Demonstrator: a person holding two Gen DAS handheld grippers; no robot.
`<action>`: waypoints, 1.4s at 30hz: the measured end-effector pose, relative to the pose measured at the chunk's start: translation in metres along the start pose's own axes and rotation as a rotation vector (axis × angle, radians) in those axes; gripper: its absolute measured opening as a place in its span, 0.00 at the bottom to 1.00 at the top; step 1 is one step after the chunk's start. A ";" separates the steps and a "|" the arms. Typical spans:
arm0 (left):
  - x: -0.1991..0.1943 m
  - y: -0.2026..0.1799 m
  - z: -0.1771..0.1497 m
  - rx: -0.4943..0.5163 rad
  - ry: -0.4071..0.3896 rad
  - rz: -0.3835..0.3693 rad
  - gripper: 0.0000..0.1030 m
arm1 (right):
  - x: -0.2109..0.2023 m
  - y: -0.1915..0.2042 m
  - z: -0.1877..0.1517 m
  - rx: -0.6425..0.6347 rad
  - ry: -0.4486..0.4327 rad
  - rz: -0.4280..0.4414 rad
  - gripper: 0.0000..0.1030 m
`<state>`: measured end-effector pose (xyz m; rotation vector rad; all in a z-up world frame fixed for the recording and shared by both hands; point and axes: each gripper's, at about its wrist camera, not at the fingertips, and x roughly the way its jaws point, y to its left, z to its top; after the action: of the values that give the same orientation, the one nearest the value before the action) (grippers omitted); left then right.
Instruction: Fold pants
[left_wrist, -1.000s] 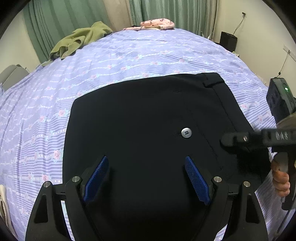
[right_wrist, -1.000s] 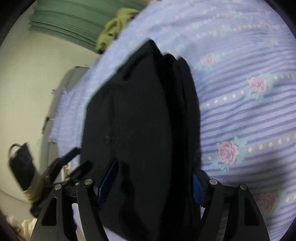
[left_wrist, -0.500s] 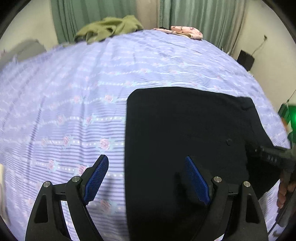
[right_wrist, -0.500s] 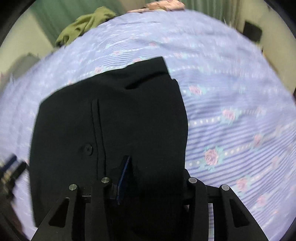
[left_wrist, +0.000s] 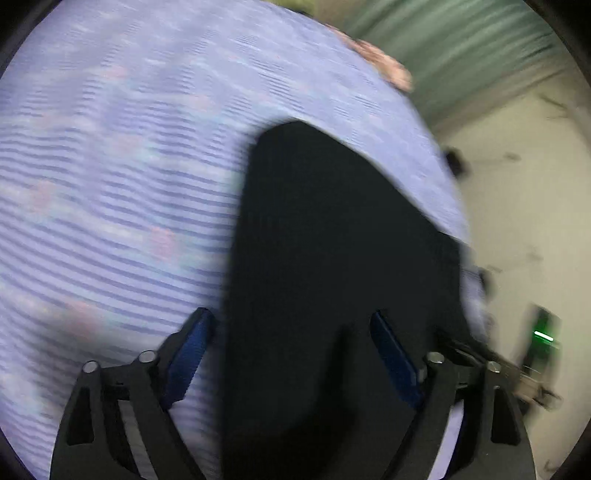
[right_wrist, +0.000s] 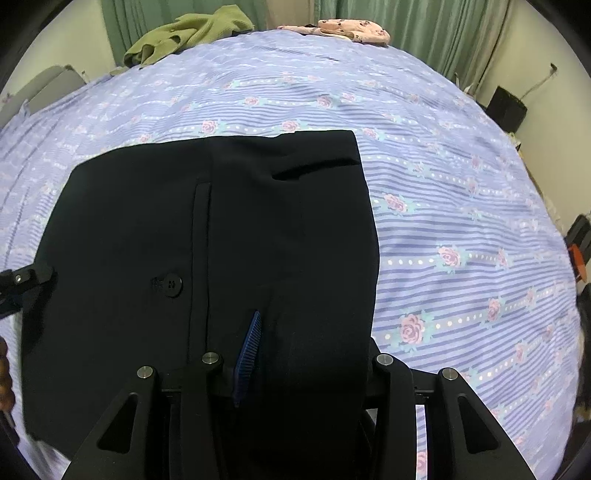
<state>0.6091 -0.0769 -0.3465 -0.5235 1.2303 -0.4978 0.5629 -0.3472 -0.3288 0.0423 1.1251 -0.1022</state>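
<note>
On bedsheet (right_wrist: 461, 155), folded pants (right_wrist: 258, 221) (edges square)

a: what's the surface?
b: a bed under a lilac striped sheet with pink roses (right_wrist: 461, 192), also seen blurred from the left wrist (left_wrist: 110, 166).
a: what lies on it?
b: folded black fabric pants (right_wrist: 221, 229) near the front edge; a crumpled olive-green garment (right_wrist: 184, 31) and a pink patterned cloth (right_wrist: 347, 29) at the far edge, well apart.

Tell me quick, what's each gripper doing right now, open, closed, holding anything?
Left gripper: open, fingers spread, holding nothing.
Right gripper: closed on the black pants, fabric bunched between its fingers.
</note>
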 end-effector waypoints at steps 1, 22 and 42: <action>-0.005 -0.007 -0.003 0.005 0.007 -0.091 0.78 | 0.001 -0.002 0.000 0.006 0.000 0.006 0.40; -0.016 -0.088 -0.020 0.187 -0.033 0.328 0.15 | -0.031 0.002 0.006 -0.019 -0.054 0.032 0.24; -0.285 -0.156 -0.152 0.407 -0.177 0.385 0.14 | -0.290 0.075 -0.098 -0.076 -0.222 0.090 0.22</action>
<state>0.3771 -0.0390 -0.0754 0.0189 0.9932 -0.3506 0.3589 -0.2472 -0.1107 0.0130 0.9030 0.0160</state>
